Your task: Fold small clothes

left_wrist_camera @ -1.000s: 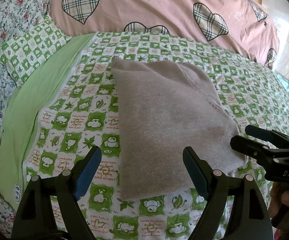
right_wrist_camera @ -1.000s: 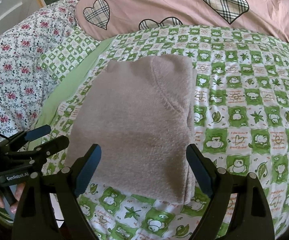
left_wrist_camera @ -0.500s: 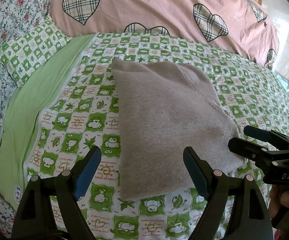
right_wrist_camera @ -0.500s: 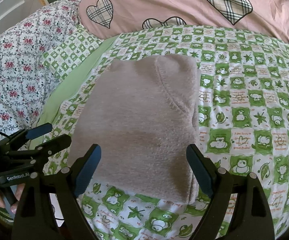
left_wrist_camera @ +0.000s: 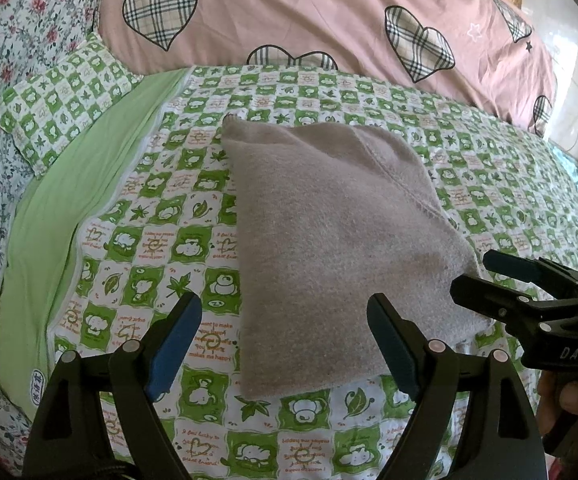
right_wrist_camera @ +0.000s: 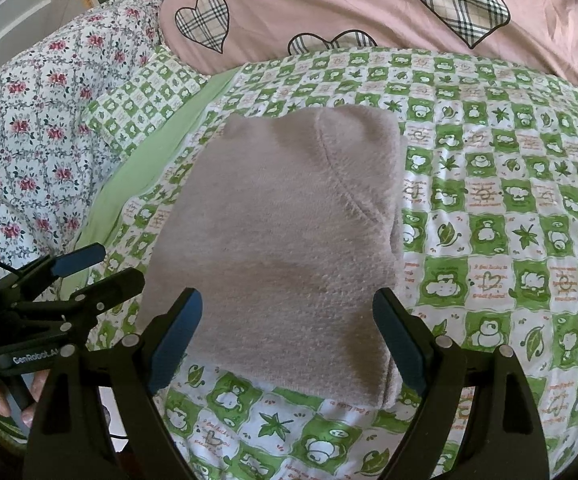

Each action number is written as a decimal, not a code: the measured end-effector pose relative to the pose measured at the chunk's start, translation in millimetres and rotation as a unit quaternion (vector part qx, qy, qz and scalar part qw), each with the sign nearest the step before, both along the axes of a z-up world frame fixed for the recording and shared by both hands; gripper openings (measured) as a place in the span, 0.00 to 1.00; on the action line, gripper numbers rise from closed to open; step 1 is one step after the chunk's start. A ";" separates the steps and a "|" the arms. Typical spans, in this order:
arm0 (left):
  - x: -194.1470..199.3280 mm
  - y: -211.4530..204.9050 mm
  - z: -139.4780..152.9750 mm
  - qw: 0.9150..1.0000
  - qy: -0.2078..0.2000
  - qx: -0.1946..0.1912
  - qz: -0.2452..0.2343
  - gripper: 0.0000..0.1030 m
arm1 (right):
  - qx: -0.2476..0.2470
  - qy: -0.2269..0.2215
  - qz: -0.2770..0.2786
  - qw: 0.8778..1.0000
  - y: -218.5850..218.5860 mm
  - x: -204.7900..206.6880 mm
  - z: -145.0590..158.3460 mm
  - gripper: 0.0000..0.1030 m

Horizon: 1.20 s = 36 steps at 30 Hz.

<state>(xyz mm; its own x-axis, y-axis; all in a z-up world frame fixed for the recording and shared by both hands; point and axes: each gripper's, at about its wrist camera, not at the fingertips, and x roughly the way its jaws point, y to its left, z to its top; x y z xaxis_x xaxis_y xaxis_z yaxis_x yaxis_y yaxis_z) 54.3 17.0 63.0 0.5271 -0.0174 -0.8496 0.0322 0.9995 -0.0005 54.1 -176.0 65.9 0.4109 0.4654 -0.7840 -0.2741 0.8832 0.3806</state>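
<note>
From the left wrist, the left gripper (left_wrist_camera: 285,340) gapes wide and empty above the near edge of the folded grey garment (left_wrist_camera: 341,240), which lies flat on the bed (left_wrist_camera: 509,184). From the right wrist, the right gripper (right_wrist_camera: 287,340) hangs wide apart too, gripping nothing, over the garment's near edge.

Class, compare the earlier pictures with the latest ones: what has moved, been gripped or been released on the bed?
Nothing visibly changed: the folded fleece garment lies in the same place on the green checked sheet, and the left gripper and right gripper hover open before it, holding nothing.
</note>
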 end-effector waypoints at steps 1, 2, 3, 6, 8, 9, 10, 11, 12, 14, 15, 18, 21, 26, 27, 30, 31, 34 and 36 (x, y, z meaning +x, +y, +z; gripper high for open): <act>0.2 0.3 -0.2 1.000 0.000 0.000 0.001 0.83 | -0.001 -0.001 0.000 1.000 -0.6 0.0 0.1 0.85; 0.3 0.5 -0.7 1.000 0.001 0.000 0.000 0.83 | -0.001 0.000 -0.001 1.000 0.0 0.0 -0.4 0.85; 0.5 0.2 -0.9 1.000 0.001 0.000 0.000 0.83 | -0.002 0.001 0.000 1.000 1.0 -0.1 -0.5 0.85; 0.6 0.3 -0.7 1.000 0.001 0.000 0.001 0.83 | -0.001 0.003 0.001 1.000 -0.4 2.0 -2.9 0.85; 1.4 1.1 -1.5 1.000 0.001 -0.001 0.001 0.83 | 0.000 0.003 0.002 1.000 -1.0 2.5 -3.2 0.85; 1.8 1.3 -2.1 1.000 0.002 -0.001 0.001 0.83 | 0.000 0.003 0.002 1.000 -0.9 2.5 -3.1 0.85; 2.0 1.5 -2.6 1.000 0.002 -0.001 0.001 0.83 | 0.000 0.003 0.002 1.000 -0.7 2.5 -3.2 0.85; 2.1 1.5 -2.8 1.000 0.003 -0.001 0.000 0.83 | 0.000 0.003 0.003 1.000 -2.1 4.1 -3.8 0.85; 2.3 1.6 -3.0 1.000 0.003 -0.001 0.000 0.83 | 0.000 0.003 0.003 1.000 -2.1 4.0 -3.7 0.85; 2.4 1.6 -3.0 1.000 0.003 -0.001 0.000 0.83 | 0.001 0.003 0.004 1.000 -1.9 3.9 -3.7 0.85; 2.3 1.4 -2.9 1.000 0.003 -0.001 0.000 0.83 | 0.000 0.003 0.003 1.000 -1.7 3.7 -3.6 0.85; 2.5 1.3 -3.1 1.000 0.003 -0.001 0.001 0.83 | 0.001 0.003 0.004 1.000 -1.5 3.4 -3.7 0.85; 2.4 1.4 -3.1 1.000 0.003 -0.002 0.001 0.83 | 0.000 0.003 0.008 1.000 -1.8 5.2 -4.1 0.85; 3.0 1.2 -3.4 1.000 0.003 -0.001 0.000 0.83 | 0.001 0.003 0.008 1.000 -0.7 5.2 -3.9 0.85; 2.9 1.2 -3.4 1.000 0.003 -0.001 0.000 0.83 | 0.001 0.003 0.008 1.000 -0.6 5.2 -3.9 0.85; 3.6 1.5 -3.6 1.000 0.003 -0.004 -0.002 0.83 | 0.001 0.003 0.007 1.000 -0.3 5.2 -3.7 0.85; 3.6 1.2 -3.1 1.000 0.003 -0.004 -0.002 0.83 | 0.001 0.003 0.007 1.000 -0.2 5.3 -3.7 0.85; 3.4 0.7 -2.9 1.000 0.003 -0.003 -0.002 0.83 | 0.000 0.004 0.007 1.000 0.3 5.5 -3.6 0.85; 3.6 0.3 -2.6 1.000 0.004 -0.002 -0.003 0.83 | 0.001 0.004 0.007 1.000 -0.1 5.4 -3.5 0.85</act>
